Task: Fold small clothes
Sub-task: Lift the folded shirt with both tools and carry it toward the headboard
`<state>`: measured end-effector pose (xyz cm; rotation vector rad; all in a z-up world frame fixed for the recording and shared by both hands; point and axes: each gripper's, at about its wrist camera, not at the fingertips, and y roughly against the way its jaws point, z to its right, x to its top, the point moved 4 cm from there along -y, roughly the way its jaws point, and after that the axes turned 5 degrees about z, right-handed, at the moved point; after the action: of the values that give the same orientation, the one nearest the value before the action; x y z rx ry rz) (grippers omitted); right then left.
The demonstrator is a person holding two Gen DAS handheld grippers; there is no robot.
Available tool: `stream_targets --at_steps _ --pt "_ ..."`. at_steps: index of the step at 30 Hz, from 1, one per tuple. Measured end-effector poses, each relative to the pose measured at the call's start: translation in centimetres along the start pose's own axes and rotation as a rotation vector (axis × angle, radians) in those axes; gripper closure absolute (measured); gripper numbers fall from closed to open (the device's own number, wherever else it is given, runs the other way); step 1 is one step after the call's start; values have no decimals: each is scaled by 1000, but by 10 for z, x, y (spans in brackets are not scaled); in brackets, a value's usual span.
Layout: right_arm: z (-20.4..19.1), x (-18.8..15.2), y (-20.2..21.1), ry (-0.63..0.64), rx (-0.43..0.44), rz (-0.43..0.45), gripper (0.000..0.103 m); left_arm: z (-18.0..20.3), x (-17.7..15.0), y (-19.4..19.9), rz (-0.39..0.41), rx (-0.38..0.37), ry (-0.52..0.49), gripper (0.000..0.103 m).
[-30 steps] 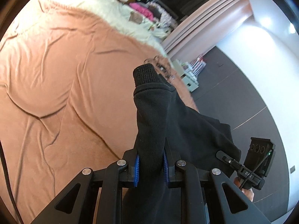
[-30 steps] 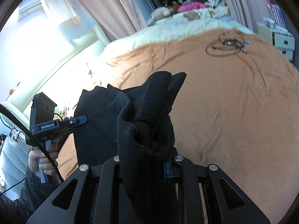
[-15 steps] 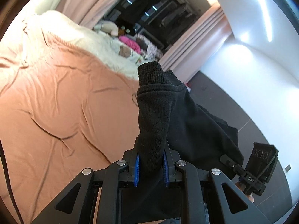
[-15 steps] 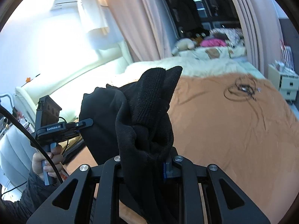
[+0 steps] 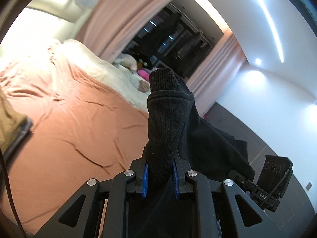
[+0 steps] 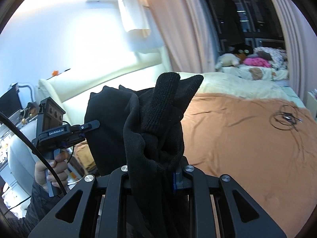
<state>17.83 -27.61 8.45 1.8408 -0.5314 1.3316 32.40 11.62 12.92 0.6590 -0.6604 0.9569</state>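
Note:
A black knit garment [image 5: 168,123] hangs in the air between my two grippers, above the bed. My left gripper [image 5: 160,176] is shut on one ribbed edge of it, which sticks up past the blue pads. My right gripper [image 6: 158,175] is shut on a bunched part of the same garment [image 6: 154,119]. The cloth spans from one gripper to the other. The right gripper's body shows at the lower right of the left wrist view [image 5: 273,180]. The left gripper's body, with the hand on it, shows at the left of the right wrist view [image 6: 57,130].
An orange-brown bedspread [image 5: 79,130] covers the bed below, with a cream blanket [image 6: 237,85] and soft toys [image 6: 227,59] at the far end. A tan folded item [image 5: 10,127] lies at the left. A black cable coil [image 6: 285,119] lies on the bedspread. Pink curtains hang behind.
Both grippers have lifted and tilted upward with the garment; the bed has dropped lower in both views and more wall, curtain and ceiling show.

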Motion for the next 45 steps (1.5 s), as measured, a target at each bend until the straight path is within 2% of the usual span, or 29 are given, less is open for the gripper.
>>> stream_targets --at_steps 8,13,19,21,24,27,35,40,45 --pt "-30 -2 -55 17 136 -38 87 -61 23 73 95 70 15 83" --pt "-29 12 -95 38 193 -50 87 -98 46 116 117 126 7 83" --pt "-53 21 -133 59 261 -45 87 -135 89 167 155 190 -19 83" --pt "-64 17 -141 66 295 -37 87 -145 106 182 176 203 -68 83" --pt "-78 14 -154 83 338 -25 87 -163 127 202 201 223 -66 83" --pt "-88 11 -172 91 384 -32 87 -176 142 219 214 294 -97 83" --pt "-101 -4 -219 70 463 -53 87 -226 173 240 222 395 -127 83" --pt "-108 -16 -251 73 520 -111 87 -262 180 251 222 463 -101 83" --pt "-94 -24 -284 70 556 -165 87 -292 186 245 202 539 -85 83"
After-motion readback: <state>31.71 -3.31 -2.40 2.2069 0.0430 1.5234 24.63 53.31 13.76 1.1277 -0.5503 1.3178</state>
